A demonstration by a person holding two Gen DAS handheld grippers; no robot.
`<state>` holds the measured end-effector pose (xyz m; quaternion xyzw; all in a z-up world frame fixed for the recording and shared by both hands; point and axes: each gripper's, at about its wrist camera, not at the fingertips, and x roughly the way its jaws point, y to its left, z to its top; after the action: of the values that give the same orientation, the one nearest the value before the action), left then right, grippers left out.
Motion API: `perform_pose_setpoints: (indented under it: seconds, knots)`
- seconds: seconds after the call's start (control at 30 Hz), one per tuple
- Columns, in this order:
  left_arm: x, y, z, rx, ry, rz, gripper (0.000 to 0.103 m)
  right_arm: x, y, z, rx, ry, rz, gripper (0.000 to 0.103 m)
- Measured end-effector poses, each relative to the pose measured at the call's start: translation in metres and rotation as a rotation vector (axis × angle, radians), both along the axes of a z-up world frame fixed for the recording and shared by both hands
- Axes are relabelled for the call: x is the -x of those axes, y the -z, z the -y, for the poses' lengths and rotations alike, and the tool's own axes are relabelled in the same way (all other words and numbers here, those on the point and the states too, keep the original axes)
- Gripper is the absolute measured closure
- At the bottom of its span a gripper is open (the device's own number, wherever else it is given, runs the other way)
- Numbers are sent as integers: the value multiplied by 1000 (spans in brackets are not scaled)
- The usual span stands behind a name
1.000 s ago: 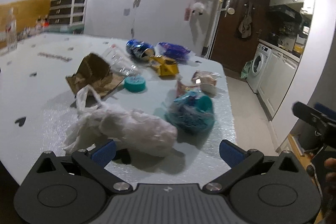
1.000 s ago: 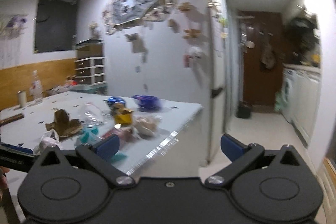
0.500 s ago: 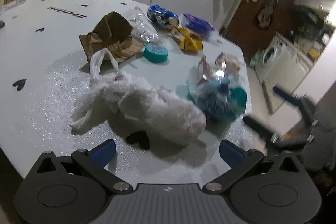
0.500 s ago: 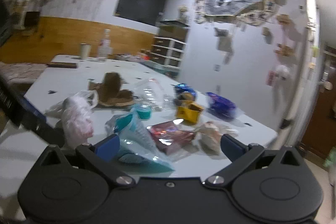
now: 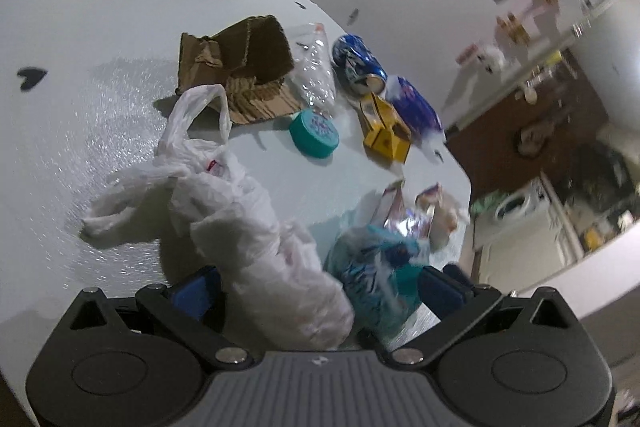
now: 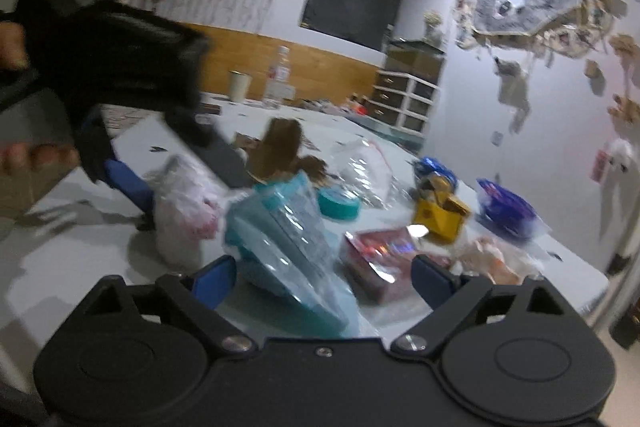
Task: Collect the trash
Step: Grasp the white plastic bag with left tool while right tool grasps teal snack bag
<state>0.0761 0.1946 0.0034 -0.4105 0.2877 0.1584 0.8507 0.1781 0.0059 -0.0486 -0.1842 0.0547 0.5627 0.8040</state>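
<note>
A crumpled white plastic bag (image 5: 224, 211) lies on the white table (image 5: 80, 35), its near end between the open jaws of my left gripper (image 5: 316, 293). A teal snack bag (image 5: 376, 279) lies beside it, close to the right finger. Beyond lie torn cardboard (image 5: 240, 67), a teal lid (image 5: 314, 133), a clear bag (image 5: 314, 75), a blue can (image 5: 358, 65), a yellow box (image 5: 386, 131) and a purple wrapper (image 5: 414, 109). My right gripper (image 6: 322, 277) is open over the teal snack bag (image 6: 288, 239); the left gripper (image 6: 132, 183) shows there beside the white bag (image 6: 180, 207).
A red wrapper (image 6: 380, 255) and a pale crumpled wrapper (image 6: 488, 259) lie near the table's right edge. A cup (image 6: 239, 85) and a bottle (image 6: 280, 71) stand at the far end. White drawers (image 6: 408, 99) stand by the wall. A washing machine (image 5: 520, 203) stands past the table.
My left gripper has moved forward and down until the white bag lies between its fingers. My right gripper has swung left and closed in on the table, over the teal bag.
</note>
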Motion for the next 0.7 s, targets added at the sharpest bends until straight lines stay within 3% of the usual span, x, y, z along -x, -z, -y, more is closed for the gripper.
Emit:
perform_pose_setpoints:
  seconds: [0.1, 0.17, 0.23, 0.43, 0.5, 0.57, 0.7]
  knots:
    - [-2, 2, -3, 36, -64, 25, 1, 2, -2, -3, -9, -47, -14, 12]
    - [-3, 2, -4, 47, -108, 38, 2, 1, -1, -6, -10, -51, -23, 26]
    - [-5, 1, -4, 37, -131, 30, 4, -1, 0, -10, -11, -35, -38, 31]
    - [-14, -1, -4, -10, -187, 1, 11, 1, 10, -23, 27, -34, -34, 31]
    - [-16, -1, -5, -27, -207, -8, 17, 3, 11, -24, 18, -34, -39, 34]
    - [-16, 0, -8, -35, -226, -7, 22, 5, 8, -24, 16, -25, -53, 44]
    - [-17, 2, -17, -67, -263, -8, 36, 5, 2, -17, 0, -13, -83, 50]
